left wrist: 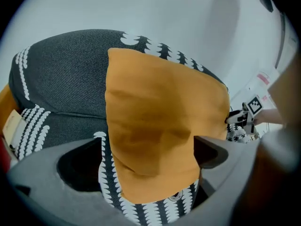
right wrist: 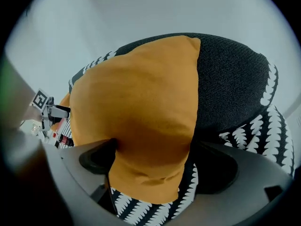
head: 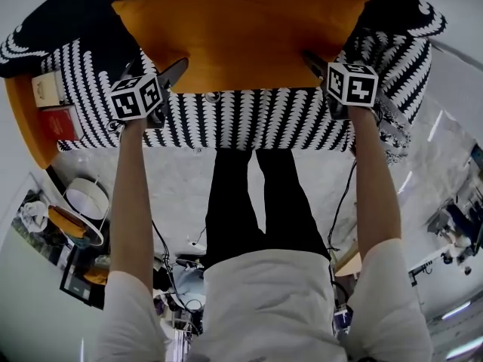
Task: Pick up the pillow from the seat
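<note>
Patterned seat (head: 264, 119) | pillow (head: 241, 40) atop | left claw (left wrist: 148, 145) — spread | right claw (right wrist: 155, 149) — spread

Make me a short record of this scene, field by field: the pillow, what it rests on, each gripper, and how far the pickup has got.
Pillow: orange pillow, lying flat, not lifted
Support: black-and-white patterned seat, with the dark backrest behind
Left: left gripper open, jaws astride the pillow's near left corner
Right: right gripper open, jaws astride the near right corner
Pickup: both corners are between the jaws, neither is clamped yet
</note>
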A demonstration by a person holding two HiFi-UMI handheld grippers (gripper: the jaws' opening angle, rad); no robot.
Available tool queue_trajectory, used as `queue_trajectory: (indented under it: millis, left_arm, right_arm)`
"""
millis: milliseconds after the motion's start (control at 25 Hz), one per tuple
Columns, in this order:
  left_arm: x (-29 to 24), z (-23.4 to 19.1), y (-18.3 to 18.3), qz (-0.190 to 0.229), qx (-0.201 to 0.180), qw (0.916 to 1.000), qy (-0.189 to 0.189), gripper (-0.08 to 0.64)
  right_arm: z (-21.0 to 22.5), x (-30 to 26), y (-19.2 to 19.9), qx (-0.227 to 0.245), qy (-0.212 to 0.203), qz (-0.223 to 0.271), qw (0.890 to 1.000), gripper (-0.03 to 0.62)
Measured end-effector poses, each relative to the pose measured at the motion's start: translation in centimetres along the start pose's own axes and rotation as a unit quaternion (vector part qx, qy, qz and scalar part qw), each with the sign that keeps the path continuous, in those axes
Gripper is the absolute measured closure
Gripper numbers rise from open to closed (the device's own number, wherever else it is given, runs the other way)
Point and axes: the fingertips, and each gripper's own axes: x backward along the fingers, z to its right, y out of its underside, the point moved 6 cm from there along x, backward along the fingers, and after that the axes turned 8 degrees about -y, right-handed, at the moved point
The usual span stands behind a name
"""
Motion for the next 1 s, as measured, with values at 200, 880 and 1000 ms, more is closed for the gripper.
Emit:
queue_trajectory:
  millis: [200,880,1000]
  left_arm:
    - [-1.5,-0.6,-1.0,-0.014,-0.006,0.9999,-0.001,-0.034]
    - [-2.4,0.6,-2.1,-0.043,-0.081,0.9949,0.041,-0.028]
    - [-2.3,0.6,-2.7,-0.053,-0.079,0.9951,0.025,-0.012]
  right_arm:
    - [0.4,-0.9,-1.0,0.021,-0.017,-0.013,1.000,0.130]
    - [1.1,-1.2,-1.9,0.046,-0.060,-0.052,0.996,0.133]
    - [0.8,-1.4,-2.5,0.042,-0.061,-0.060,0.995,0.133]
